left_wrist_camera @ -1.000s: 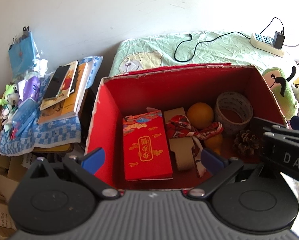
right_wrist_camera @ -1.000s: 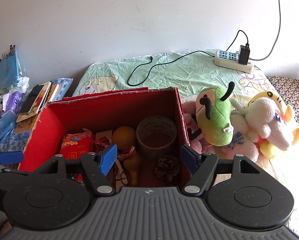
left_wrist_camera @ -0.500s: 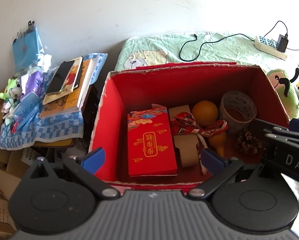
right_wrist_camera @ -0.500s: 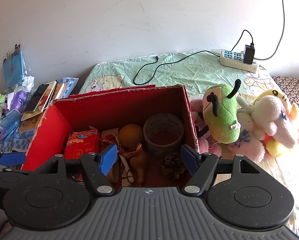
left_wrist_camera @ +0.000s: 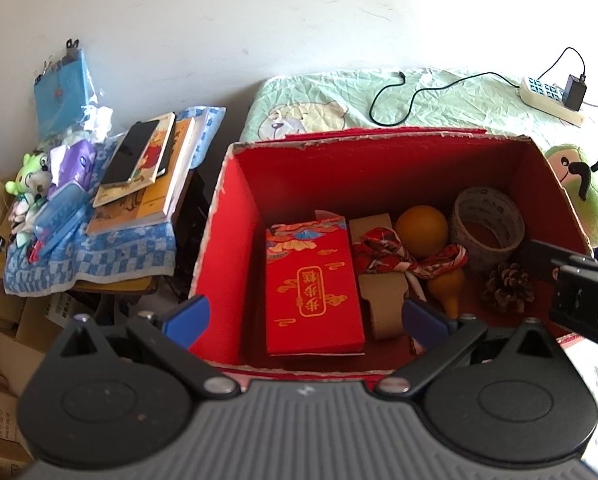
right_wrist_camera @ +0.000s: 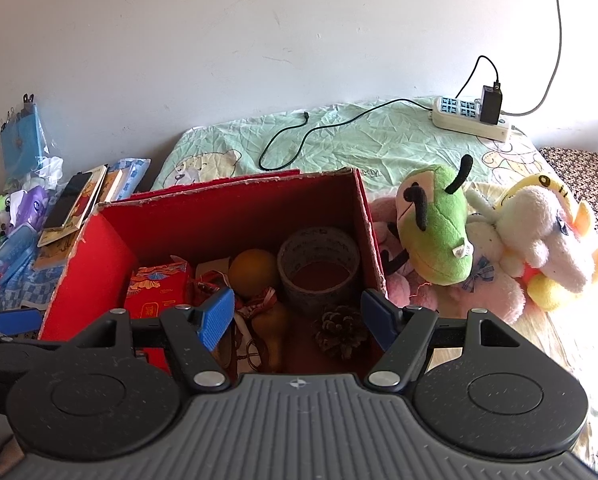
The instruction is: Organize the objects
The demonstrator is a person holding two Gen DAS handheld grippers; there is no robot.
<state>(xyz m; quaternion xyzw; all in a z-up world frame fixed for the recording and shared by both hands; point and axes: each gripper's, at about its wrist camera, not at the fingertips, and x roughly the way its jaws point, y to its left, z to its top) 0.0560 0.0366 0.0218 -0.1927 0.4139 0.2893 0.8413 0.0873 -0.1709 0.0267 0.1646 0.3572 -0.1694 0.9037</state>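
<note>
An open red cardboard box [left_wrist_camera: 227,248] [right_wrist_camera: 91,264] stands on the bed. Inside lie a red envelope packet [left_wrist_camera: 311,284] [right_wrist_camera: 159,292], a tan cardboard piece [left_wrist_camera: 381,300], a red patterned ribbon [left_wrist_camera: 395,256], an orange ball [left_wrist_camera: 421,230] [right_wrist_camera: 253,270], a small gourd [left_wrist_camera: 447,284], a tape roll [left_wrist_camera: 487,224] [right_wrist_camera: 319,264] and a pine cone [left_wrist_camera: 509,288] [right_wrist_camera: 339,334]. My left gripper [left_wrist_camera: 305,318] hangs open over the box's near wall. My right gripper [right_wrist_camera: 297,316] is open above the box's right half, and part of it [left_wrist_camera: 579,292] shows in the left wrist view.
Left of the box, a blue checked cloth [left_wrist_camera: 87,252] carries books [left_wrist_camera: 147,184], a phone [left_wrist_camera: 129,152] and small toys [left_wrist_camera: 31,184]. Plush toys [right_wrist_camera: 435,224] [right_wrist_camera: 539,236] lie right of the box. A power strip [right_wrist_camera: 471,120] with a cable sits on the green sheet behind.
Both grippers have drawn back and up from the box, so more of its near wall and the bed behind shows. Both remain open with nothing held.
</note>
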